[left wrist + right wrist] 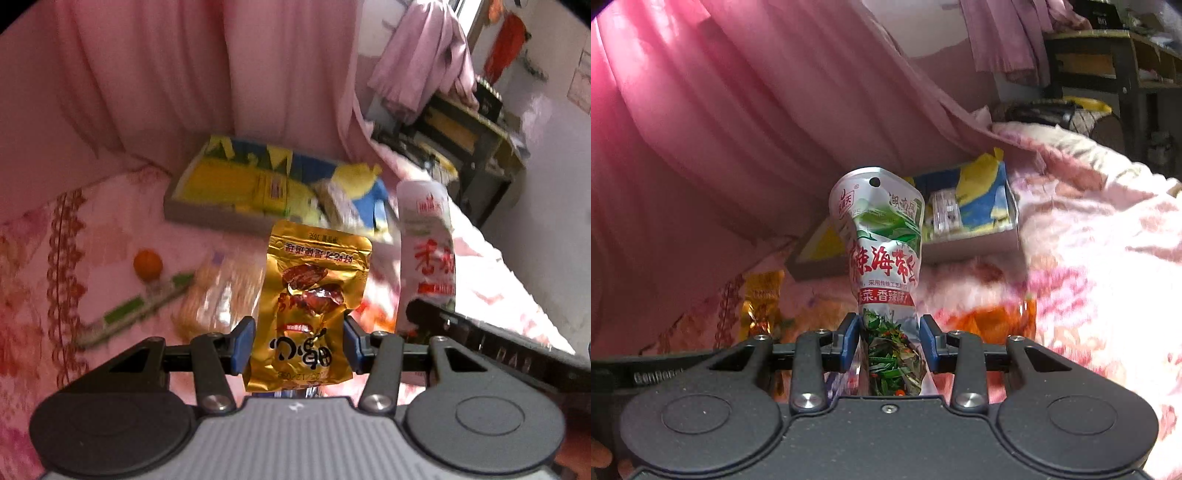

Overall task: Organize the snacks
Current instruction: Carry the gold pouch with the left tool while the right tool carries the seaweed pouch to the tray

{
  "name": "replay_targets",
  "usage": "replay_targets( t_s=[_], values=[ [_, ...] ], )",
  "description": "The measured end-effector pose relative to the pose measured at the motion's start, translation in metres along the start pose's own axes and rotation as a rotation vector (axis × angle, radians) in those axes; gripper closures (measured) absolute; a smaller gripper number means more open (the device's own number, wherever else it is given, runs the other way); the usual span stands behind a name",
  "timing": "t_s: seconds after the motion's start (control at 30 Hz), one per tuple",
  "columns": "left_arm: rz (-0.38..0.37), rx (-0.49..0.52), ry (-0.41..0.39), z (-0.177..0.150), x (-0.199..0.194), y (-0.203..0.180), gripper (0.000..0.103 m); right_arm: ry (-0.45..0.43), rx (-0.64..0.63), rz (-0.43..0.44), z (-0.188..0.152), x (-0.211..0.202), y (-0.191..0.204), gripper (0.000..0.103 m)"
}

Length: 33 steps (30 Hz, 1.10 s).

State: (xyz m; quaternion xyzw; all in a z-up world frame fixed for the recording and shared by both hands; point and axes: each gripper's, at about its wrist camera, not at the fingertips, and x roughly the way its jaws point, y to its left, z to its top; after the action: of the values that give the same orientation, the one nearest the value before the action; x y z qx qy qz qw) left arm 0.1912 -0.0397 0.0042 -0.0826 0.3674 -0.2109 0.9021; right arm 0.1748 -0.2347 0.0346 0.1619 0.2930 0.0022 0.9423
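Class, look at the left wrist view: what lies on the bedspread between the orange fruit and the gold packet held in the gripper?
In the left wrist view, a clear bag of biscuits lies between the orange and the gold packet.

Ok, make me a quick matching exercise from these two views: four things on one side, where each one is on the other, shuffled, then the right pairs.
Things:
1. gold snack pouch
2. white seaweed snack pouch
3. orange fruit
4. clear pack of crackers

Places:
A. lying on the pink bedspread, next to the green and white stick
B. clamped in the right claw
C. clamped in the left claw
D. lying on the bedspread, just left of the gold pouch

Pairs: 1-C, 2-B, 3-A, 4-D
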Motion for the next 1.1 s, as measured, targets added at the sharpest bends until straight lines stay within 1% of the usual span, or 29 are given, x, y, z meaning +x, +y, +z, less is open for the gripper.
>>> replay_targets(
  t_s=[0.1,0.3,0.5,0.8,0.93,1.1],
  values=[
    [0.005,-0.009,-0.028,0.019,0.007,-0.001,0.049,-0.029,-0.011,0.0,0.012,0.004,-0.002,0.065],
    [0.015,-0.009,-0.068,0.059,0.03,-0.003,0.049,-0.086,0.009,0.007,0.046,0.025,-0.01,0.065],
    [0.014,-0.034,-0.098,0.1,0.06,0.002,0.049,-0.131,0.024,-0.021,0.079,0.062,-0.024,0.065],
    [0.048,-0.09,-0.135,0.156,0.119,0.023,0.049,-0.174,0.065,-0.047,0.118,0.122,-0.043,0.065],
    [0.072,-0.1,-0.139,0.175,0.15,0.03,0.049,-0.175,0.078,-0.05,0.13,0.15,-0.05,0.065],
    [0.104,-0.099,-0.106,0.185,0.188,0.036,0.049,-0.138,0.085,-0.052,0.134,0.185,-0.054,0.065]
  ],
)
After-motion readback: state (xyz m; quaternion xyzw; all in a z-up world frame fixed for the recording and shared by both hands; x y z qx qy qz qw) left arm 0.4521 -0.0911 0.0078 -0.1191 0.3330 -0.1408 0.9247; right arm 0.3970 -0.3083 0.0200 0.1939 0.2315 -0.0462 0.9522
